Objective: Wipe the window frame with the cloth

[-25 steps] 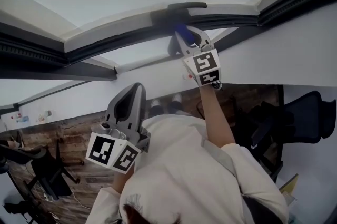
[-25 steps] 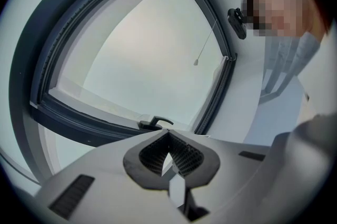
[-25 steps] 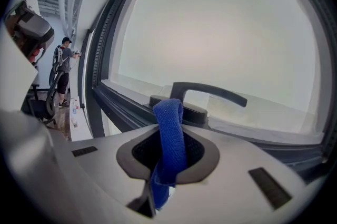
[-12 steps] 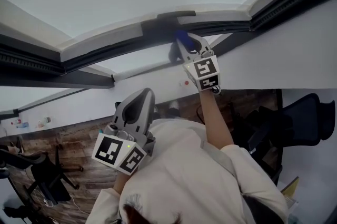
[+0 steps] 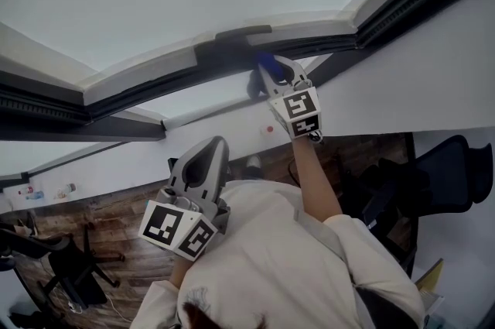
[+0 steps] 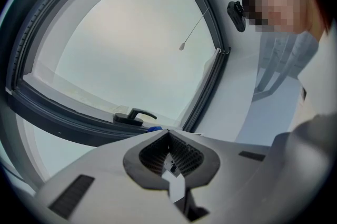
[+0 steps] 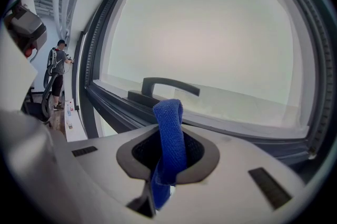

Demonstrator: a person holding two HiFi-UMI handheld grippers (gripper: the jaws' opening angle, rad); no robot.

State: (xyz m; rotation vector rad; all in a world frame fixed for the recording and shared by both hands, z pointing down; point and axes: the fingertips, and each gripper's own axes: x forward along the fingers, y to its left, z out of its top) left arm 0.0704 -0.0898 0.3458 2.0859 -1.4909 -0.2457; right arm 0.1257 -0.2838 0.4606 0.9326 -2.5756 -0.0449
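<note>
Window frame (image 7: 111, 105), cloth (image 7: 169, 133) between right fingers (image 7: 239, 165)

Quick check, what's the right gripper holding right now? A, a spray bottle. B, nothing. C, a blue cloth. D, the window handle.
C: in the right gripper view the right gripper is closed on a blue cloth, whose folded end sticks up past the tips, just short of the dark window handle.
</note>
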